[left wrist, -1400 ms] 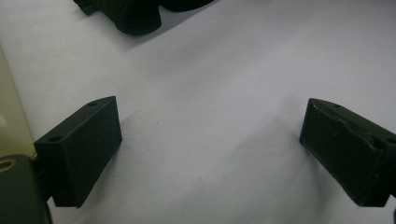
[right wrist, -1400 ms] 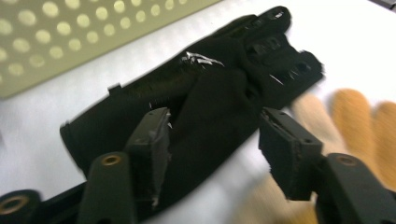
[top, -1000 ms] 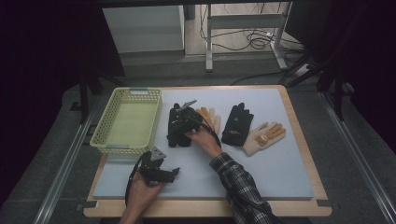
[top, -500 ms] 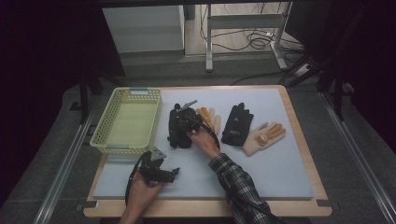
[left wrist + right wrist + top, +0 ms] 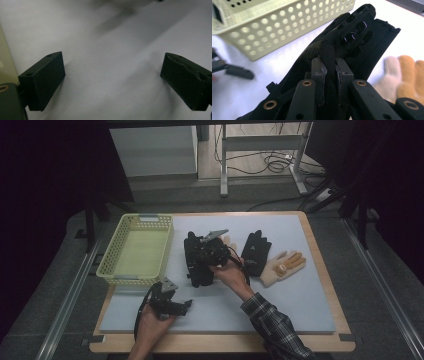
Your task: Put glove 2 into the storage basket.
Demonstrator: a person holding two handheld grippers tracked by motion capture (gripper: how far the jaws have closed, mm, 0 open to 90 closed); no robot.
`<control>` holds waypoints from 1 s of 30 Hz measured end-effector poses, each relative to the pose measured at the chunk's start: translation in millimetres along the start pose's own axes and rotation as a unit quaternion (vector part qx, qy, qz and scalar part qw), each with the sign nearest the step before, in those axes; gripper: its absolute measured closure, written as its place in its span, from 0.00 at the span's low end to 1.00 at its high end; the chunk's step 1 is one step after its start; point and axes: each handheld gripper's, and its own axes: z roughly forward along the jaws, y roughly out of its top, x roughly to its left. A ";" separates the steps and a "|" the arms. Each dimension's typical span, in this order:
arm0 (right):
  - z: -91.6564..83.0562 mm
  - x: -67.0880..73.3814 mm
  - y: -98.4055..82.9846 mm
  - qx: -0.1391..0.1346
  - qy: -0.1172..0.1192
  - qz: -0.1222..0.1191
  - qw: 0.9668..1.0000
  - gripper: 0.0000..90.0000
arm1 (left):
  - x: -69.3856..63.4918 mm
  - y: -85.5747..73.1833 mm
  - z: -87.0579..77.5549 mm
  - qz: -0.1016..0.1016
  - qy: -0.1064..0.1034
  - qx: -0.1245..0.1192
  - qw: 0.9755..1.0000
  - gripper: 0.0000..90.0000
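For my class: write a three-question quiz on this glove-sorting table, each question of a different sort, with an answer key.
1. True or false: the right gripper is shut on a black glove.
2. Multiple choice: the yellow basket holds A) two gloves, B) one glove, C) nothing visible.
3. Fill in: the left gripper hangs with its jaws ____ above the bare white mat.

Key
1. True; a fold of fabric is pinched between the pads.
2. C.
3. Open; nothing lies between them.
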 end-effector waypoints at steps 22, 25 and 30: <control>-94.6 14.2 -102.4 -0.004 -0.017 0.022 1.000 0.87 | -0.6 0.0 0.2 -0.003 0.001 -0.002 1.000 0.06; -99.4 15.0 -113.1 -0.003 -0.019 0.028 0.999 0.87 | -0.3 0.1 0.0 -0.001 0.000 0.000 1.000 0.06; -103.7 17.7 -136.8 0.006 -0.014 0.043 0.999 0.78 | -0.4 0.1 0.0 -0.001 0.000 -0.001 1.000 0.06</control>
